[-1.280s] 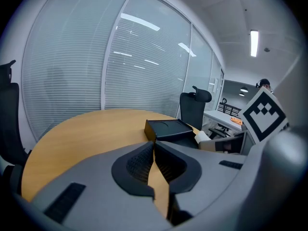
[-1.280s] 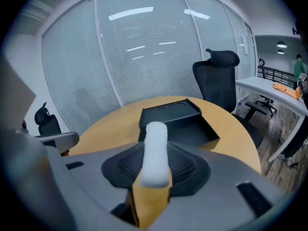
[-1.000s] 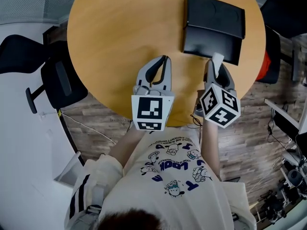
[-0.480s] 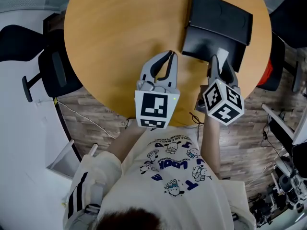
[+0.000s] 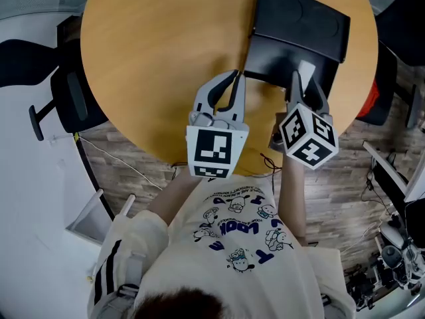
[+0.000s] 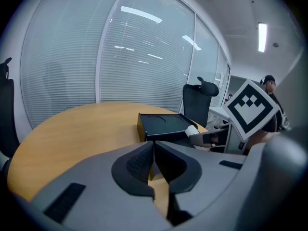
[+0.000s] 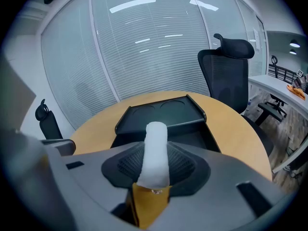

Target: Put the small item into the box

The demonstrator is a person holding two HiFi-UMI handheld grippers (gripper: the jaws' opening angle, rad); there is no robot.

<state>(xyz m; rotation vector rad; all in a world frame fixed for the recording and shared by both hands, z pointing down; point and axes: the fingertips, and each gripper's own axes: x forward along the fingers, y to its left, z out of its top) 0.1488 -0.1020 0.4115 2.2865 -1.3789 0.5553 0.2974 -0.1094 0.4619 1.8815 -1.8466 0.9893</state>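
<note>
While over the box [image 5: 300,20], white roll [image 7: 155,143] tight inside right hand-held gripper [image 7: 155,166]

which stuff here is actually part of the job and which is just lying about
Job: small white roll gripped in right claw; open black box; round wooden table.
Lying about: black office chair; shut, empty left claw.

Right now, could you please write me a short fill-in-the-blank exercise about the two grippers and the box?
1. The right gripper holds a small ____ roll.
2. The left gripper has its jaws ____, with nothing between them.
3. The box on the round table is ____ in colour.
Missing words: white; shut; black.
</note>
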